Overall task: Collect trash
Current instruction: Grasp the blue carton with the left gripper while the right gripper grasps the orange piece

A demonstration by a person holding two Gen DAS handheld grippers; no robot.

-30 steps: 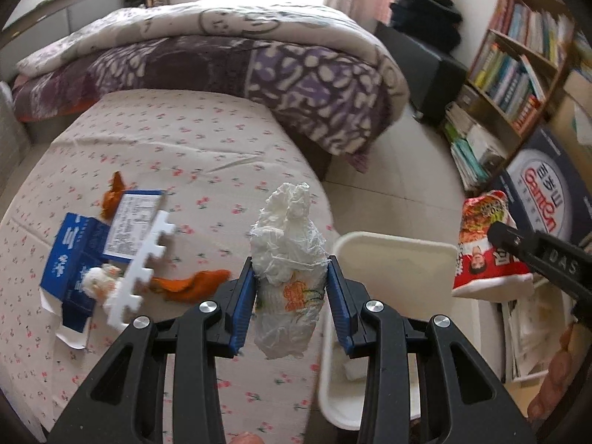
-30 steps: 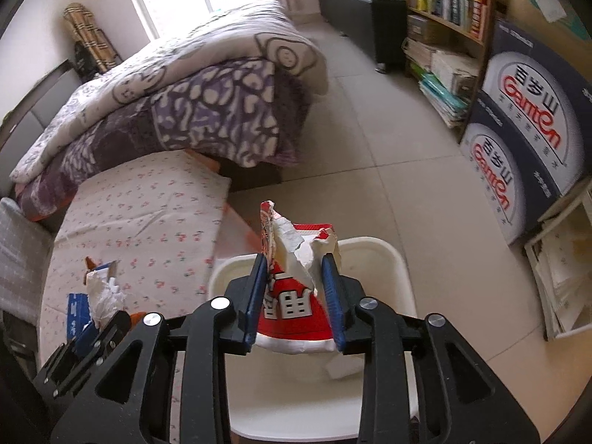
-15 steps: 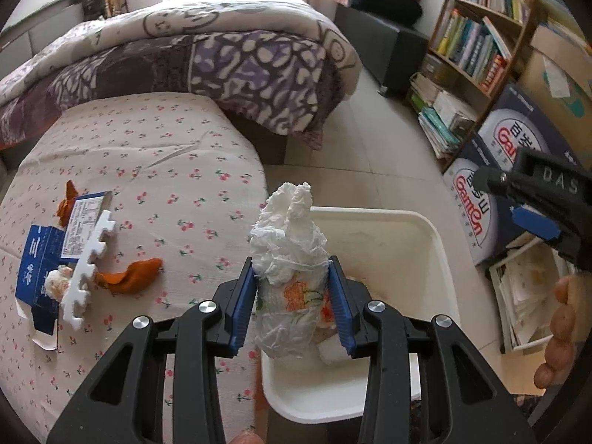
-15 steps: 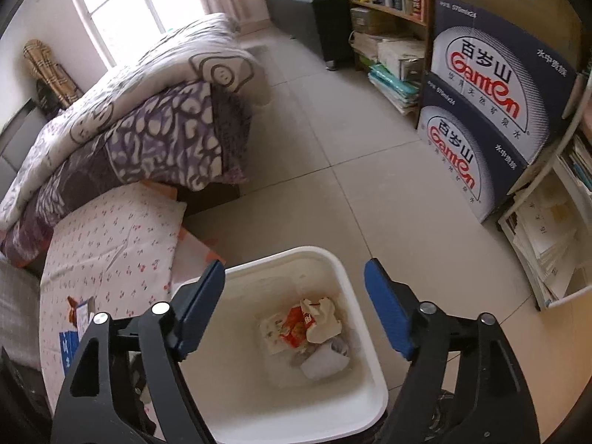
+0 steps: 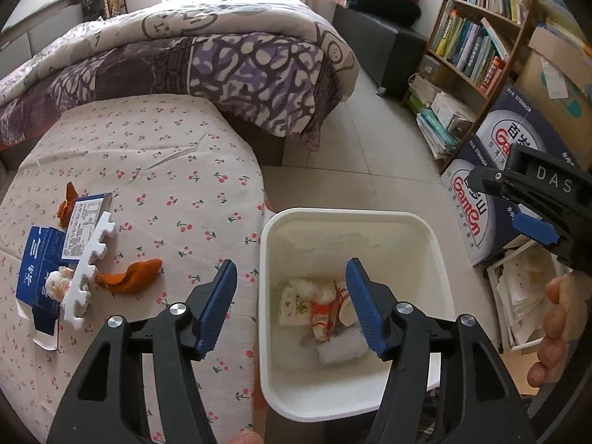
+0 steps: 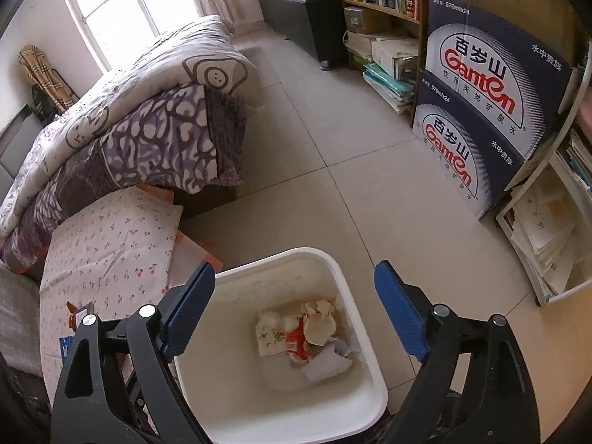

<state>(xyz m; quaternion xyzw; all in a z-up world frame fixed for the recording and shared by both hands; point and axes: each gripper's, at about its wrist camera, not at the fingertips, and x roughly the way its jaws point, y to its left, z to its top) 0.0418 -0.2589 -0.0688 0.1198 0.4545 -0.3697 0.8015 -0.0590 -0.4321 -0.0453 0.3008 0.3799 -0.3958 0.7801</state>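
A: Four bits of trash, by my count, lie on the cloth [image 5: 155, 155]: a blue carton [image 5: 39, 270], a white foam strip [image 5: 88, 259] across it, and two orange peels [image 5: 129, 277]. The rest sits at the bottom of the bin [image 5: 436, 259].

B: And the grippers?

A: Both hang over the bin with nothing between their pads. The left gripper [image 5: 292, 303] has its jaws opening, about half apart; the right gripper [image 6: 294, 309] is spread wide and also opening. A wad of paper and a red wrapper [image 6: 296, 344] lie below them in the bin.

B: So which one goes back for the peel?

A: The left, I'd judge. In the left wrist view the near peel lies just left of that gripper's left finger [image 5: 214, 307], on the cloth, close to the bin's edge. The right gripper [image 5: 532, 203] shows at the far right of the same view, on the bin's other side, well apart from the cloth litter.

B: How does the peel lie?

A: Its long axis runs roughly across the view, left to right, tilted a little upward at the right end. The jaws also open left to right, so I'd expect the wrist to need a roll to pinch across the narrow way.

B: The carton?

A: Farther left, partly under the foam strip.
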